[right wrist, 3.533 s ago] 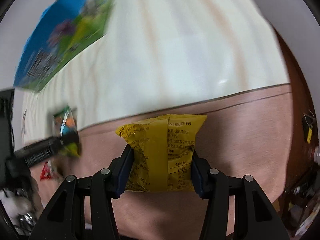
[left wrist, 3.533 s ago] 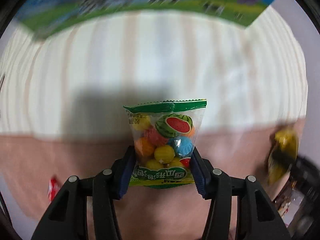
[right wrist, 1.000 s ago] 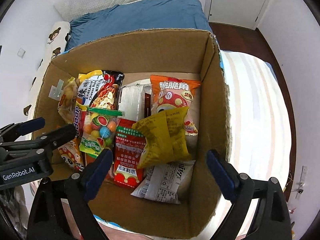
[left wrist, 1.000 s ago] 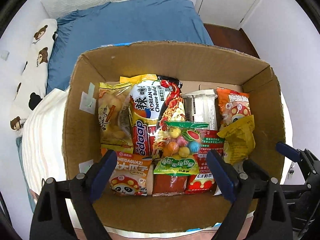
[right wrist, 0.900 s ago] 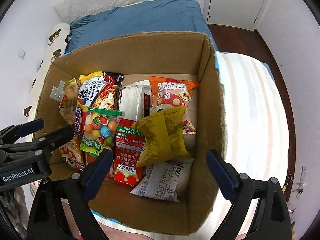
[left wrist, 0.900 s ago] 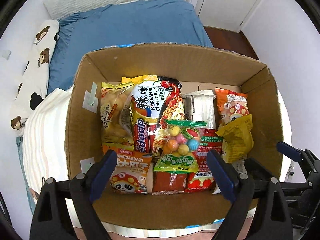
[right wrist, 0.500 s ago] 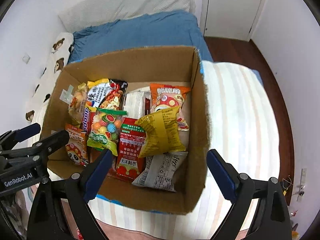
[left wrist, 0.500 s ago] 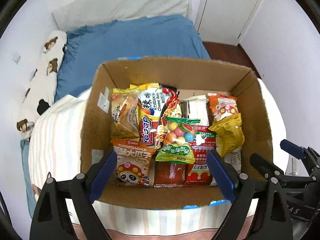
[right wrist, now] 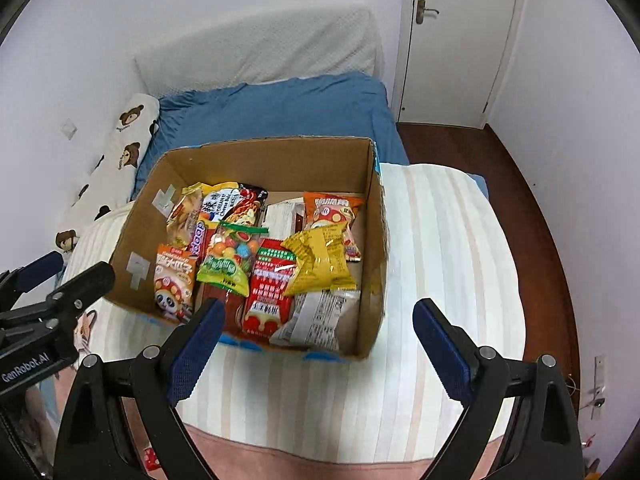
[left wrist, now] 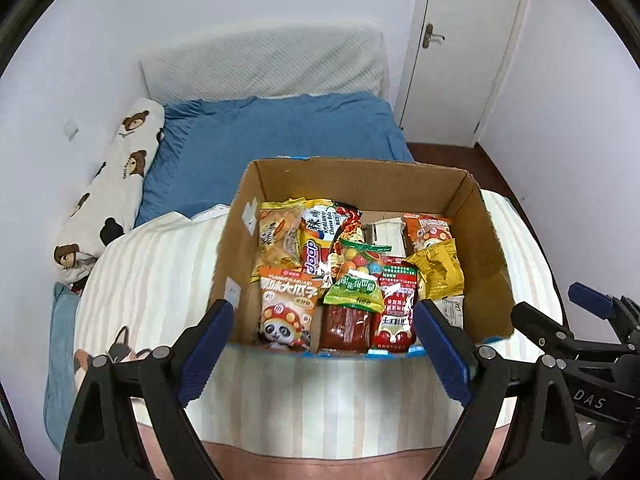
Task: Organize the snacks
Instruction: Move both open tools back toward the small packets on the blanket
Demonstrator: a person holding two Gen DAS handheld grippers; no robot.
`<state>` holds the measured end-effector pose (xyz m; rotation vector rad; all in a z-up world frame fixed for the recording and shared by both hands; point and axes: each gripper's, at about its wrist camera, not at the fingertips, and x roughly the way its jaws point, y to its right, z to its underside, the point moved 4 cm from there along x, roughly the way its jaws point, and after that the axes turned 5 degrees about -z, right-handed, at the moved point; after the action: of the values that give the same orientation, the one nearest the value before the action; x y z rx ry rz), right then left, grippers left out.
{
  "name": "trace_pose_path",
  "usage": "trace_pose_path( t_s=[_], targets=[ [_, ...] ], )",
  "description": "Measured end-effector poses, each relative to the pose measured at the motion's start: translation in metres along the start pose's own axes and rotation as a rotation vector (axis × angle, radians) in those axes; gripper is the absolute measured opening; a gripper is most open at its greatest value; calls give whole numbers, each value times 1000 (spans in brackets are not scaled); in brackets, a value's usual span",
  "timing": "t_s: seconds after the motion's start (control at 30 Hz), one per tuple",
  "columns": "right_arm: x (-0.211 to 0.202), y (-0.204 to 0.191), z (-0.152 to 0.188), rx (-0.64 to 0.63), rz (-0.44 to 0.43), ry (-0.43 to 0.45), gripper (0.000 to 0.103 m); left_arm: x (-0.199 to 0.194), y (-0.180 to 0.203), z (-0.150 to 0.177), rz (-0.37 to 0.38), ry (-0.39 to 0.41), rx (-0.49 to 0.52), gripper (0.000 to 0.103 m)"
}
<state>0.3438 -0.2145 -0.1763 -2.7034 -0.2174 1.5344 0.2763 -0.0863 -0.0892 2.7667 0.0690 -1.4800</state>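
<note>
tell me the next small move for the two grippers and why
Probably swing both away from the cardboard box to find another loose snack. The left gripper and right gripper are open and empty, above the striped blanket short of the box. The gumball bag and yellow packet already lie inside on the other snacks, so nothing needs doing there.

Even soft indoor light, sharp centre, fisheye bending, dark vignetted corners.

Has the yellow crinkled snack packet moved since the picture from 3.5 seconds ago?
Yes. The yellow crinkled snack packet left the right claw and now lies inside the brown cardboard box, near its right wall.
</note>
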Motion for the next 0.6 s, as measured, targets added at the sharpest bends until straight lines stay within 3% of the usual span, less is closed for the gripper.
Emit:
trace_pose_path(
  t_s=[0.47,0.6],
  targets=[
    [-84,-26,48,-32,-44,156,100,-74,-14,41,-22,124,-5,92],
    [-94,-31,71,-9,-117,133,100,-87,-23,61,-13,122,-18,92]
  ],
)
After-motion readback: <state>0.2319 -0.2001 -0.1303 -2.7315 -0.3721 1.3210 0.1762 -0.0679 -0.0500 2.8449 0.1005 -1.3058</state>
